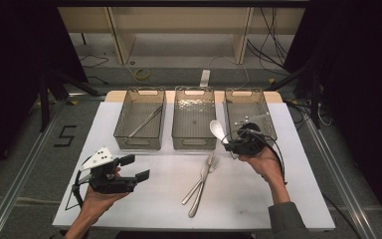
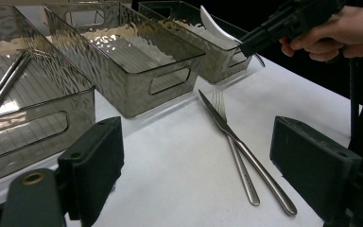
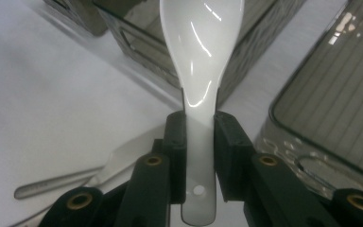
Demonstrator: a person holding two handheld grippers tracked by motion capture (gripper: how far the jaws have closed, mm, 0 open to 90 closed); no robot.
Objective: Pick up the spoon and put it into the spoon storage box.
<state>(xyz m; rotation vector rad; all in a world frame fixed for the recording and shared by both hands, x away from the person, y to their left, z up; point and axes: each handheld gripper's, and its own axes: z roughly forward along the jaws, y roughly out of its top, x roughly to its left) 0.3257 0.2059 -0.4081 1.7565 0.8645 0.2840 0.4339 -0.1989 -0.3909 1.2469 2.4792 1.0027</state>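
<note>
Holding a white spoon (image 1: pixel 217 130) in my right gripper (image 1: pixel 233 143), just in front of the gap between the middle bin (image 1: pixel 194 143) and the right bin (image 1: pixel 271 130).

High view: the spoon's bowl sticks out up-left of the jaws, long axis slanting toward the middle bin's near right corner, so both bins are about equally close. My left gripper (image 1: pixel 134 168) sits well off to the left, jaws spread, nothing in them. A knife (image 1: pixel 202 178) and fork (image 1: pixel 205 183) lie crossed on the table (image 1: pixel 144 204) below the spoon.
Left gripper view: its jaws stand wide apart and empty; the spoon (image 2: pixel 216 27) hangs far off over the far bin's edge.
Right gripper view: the jaws are clamped on the spoon (image 3: pixel 202 52) handle, bowl pointing straight away, a bin corner right behind it. My guess is the right hand finishes this one.
</note>
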